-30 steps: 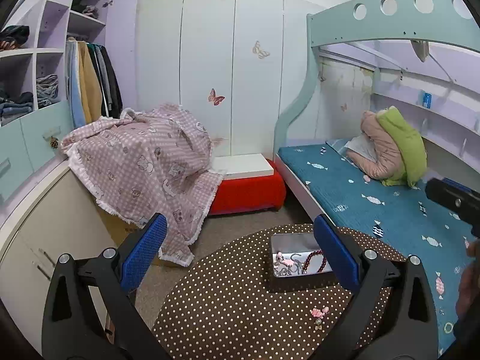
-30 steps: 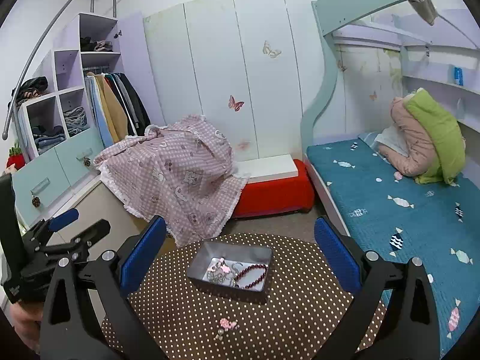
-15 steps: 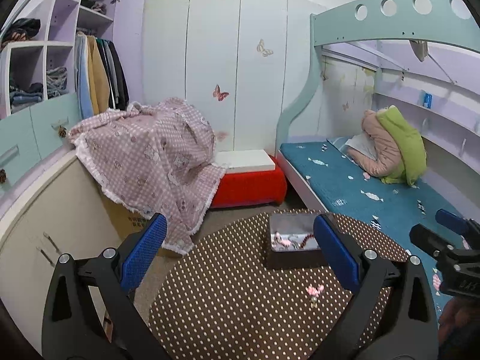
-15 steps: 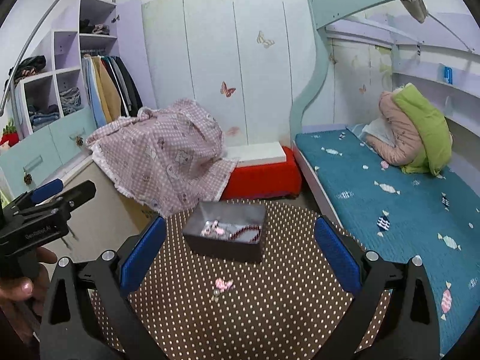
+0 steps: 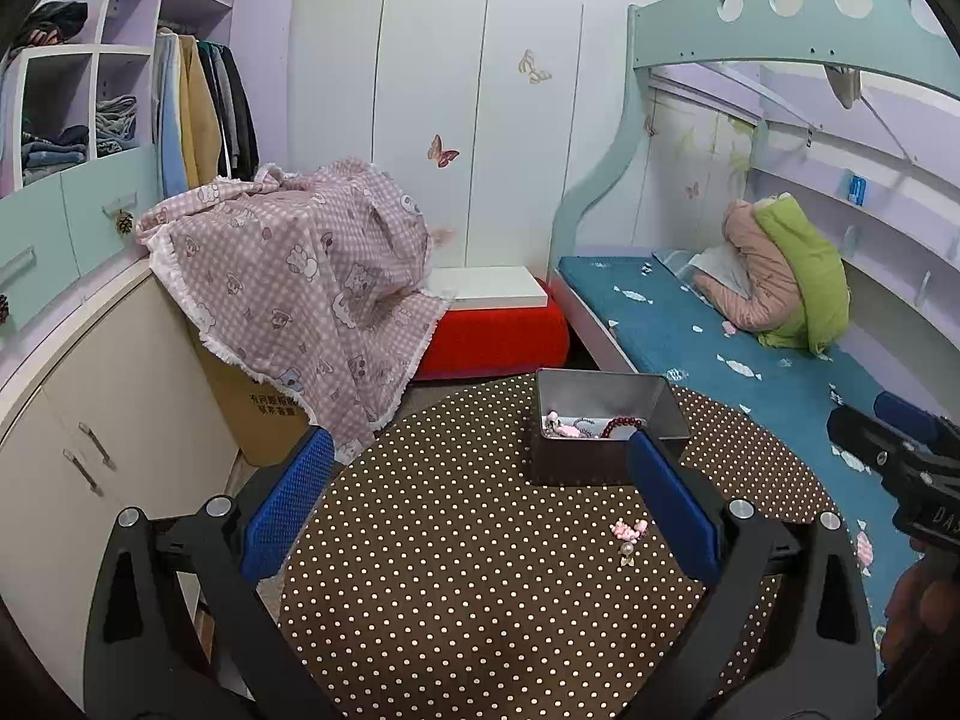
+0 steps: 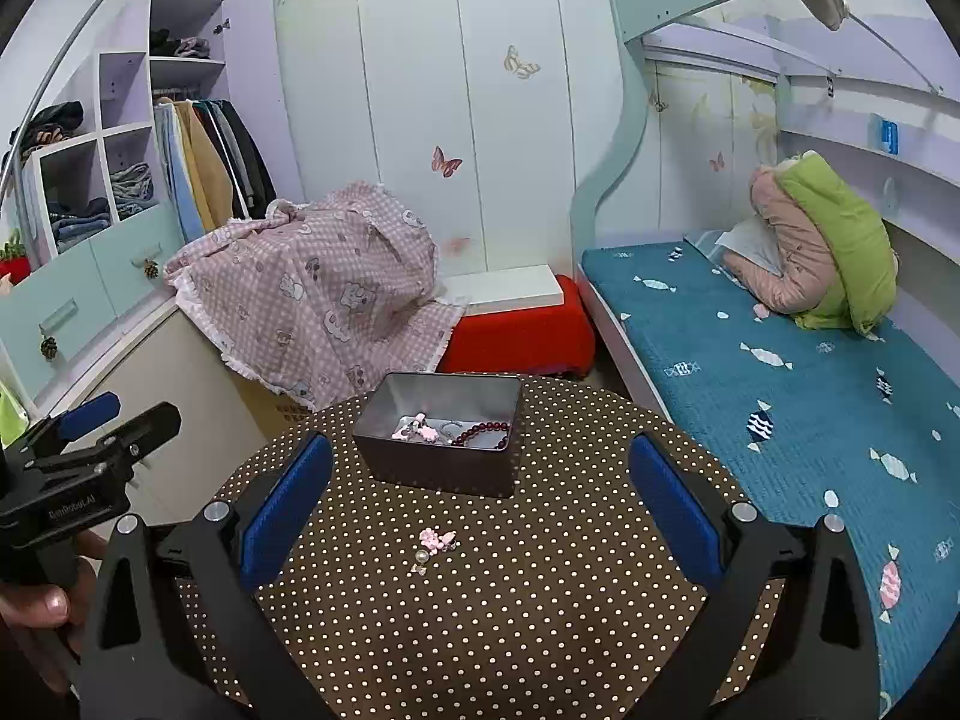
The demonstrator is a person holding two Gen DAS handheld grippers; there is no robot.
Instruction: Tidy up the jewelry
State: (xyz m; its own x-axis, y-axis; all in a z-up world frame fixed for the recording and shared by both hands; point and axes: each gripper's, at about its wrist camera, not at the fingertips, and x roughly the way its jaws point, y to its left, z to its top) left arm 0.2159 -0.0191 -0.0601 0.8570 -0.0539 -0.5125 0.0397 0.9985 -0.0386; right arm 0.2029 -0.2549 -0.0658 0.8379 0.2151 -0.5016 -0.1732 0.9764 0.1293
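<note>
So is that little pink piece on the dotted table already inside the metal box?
No, the pink piece lies on the table, in front of the box.

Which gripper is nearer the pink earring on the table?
Right, marginally. The pink earring lies centred between the right gripper's open fingers; in the left view it sits beside the left gripper's right finger.
</note>
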